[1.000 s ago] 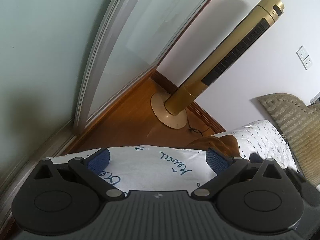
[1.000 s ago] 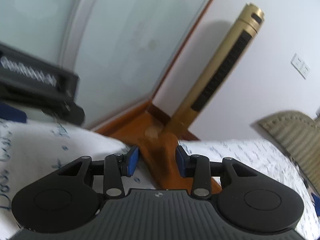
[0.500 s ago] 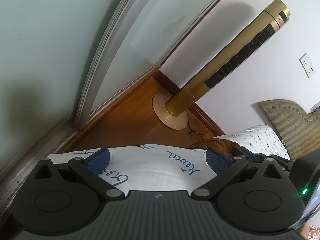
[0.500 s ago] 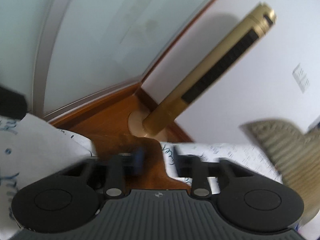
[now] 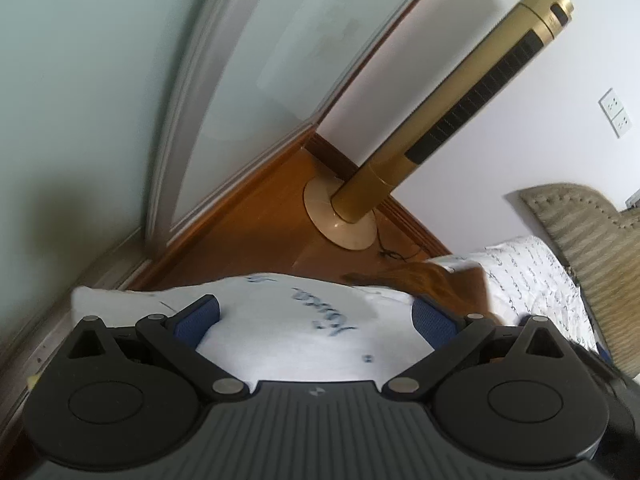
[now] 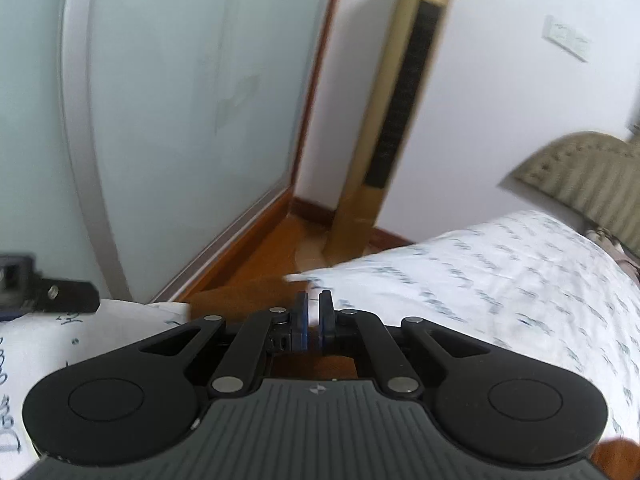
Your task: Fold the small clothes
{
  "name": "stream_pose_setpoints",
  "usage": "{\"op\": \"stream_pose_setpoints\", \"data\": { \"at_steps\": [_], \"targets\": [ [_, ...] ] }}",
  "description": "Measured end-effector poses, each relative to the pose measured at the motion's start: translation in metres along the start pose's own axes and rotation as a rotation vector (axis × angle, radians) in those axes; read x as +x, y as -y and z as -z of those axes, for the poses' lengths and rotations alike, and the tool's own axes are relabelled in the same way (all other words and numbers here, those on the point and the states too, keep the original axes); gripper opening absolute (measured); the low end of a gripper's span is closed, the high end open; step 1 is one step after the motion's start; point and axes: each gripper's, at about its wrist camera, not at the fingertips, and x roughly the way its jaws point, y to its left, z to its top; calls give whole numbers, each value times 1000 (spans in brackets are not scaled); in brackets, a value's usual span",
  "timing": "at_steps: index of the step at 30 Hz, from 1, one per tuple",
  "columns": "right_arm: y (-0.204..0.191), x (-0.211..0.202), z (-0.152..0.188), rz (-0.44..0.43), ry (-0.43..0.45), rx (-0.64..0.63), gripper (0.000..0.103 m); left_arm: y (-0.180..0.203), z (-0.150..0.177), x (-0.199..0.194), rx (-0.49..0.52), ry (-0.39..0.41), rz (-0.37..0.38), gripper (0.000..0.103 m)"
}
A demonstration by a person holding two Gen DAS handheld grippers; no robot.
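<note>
- Brown garment (image 5: 424, 280), a small rust-coloured piece of clothing, lies on a white bedcover (image 5: 304, 332) printed with blue handwriting. In my left view it sits ahead and to the right of the tongs.
- My left gripper (image 5: 316, 316) stands wide open, its blue pads apart over bare bedcover. Nothing is between them.
- My right gripper (image 6: 313, 316) has its pads drawn almost together with only a sliver of a gap. Brown cloth (image 6: 248, 296) shows just ahead of and beneath it, but whether the pads pinch an edge of it I cannot tell; the picture is blurred.
- Beyond the bed are a wooden floor (image 5: 260, 224), a tall gold tower fan (image 5: 452, 120) and a padded headboard (image 6: 580, 176).
- I judge this to be the start of a fold: the right tongs closed at one edge of the garment, the left not yet engaged.
- Next, I think, the left gripper should reach the garment's other edge and close on it, so both edges travel together.
</note>
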Motion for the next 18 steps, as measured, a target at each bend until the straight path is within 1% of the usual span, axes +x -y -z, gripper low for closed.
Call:
{"op": "stream_pose_setpoints", "data": {
  "at_steps": [1,3,5,6,7,9,10,11,13,15,16,18],
  "targets": [
    [4,-7,5,15,19,1,0,6,1,1,15,5,0,103],
    [17,-20,15,38,40,27,0,19,3,7,33,10,0,103],
    [27,-29,24,37,36,55,0,32,3,18,51,-35,-40,103],
    [29,-34,29,33,30,62,0,38,3,19,65,-29,-54,103],
    [32,-40,33,22,25,68,0,42,2,21,69,-31,-38,103],
    [35,-52,43,-7,14,76,0,44,1,22,40,-68,42,103],
    [35,-57,48,-6,9,65,1,45,-1,20,34,-52,57,103],
    [34,-62,55,-3,6,57,1,46,-3,22,32,-51,57,103],
    [33,-68,65,-17,-10,61,1,41,-10,34,-21,-116,51,103],
    [38,-77,75,-24,-10,81,1,38,-17,48,-44,-165,77,103],
    [38,-81,77,-25,-8,89,1,38,-20,53,-53,-181,82,103],
    [38,-87,84,-25,-3,90,1,37,-26,61,-82,-205,121,103]
  ]
}}
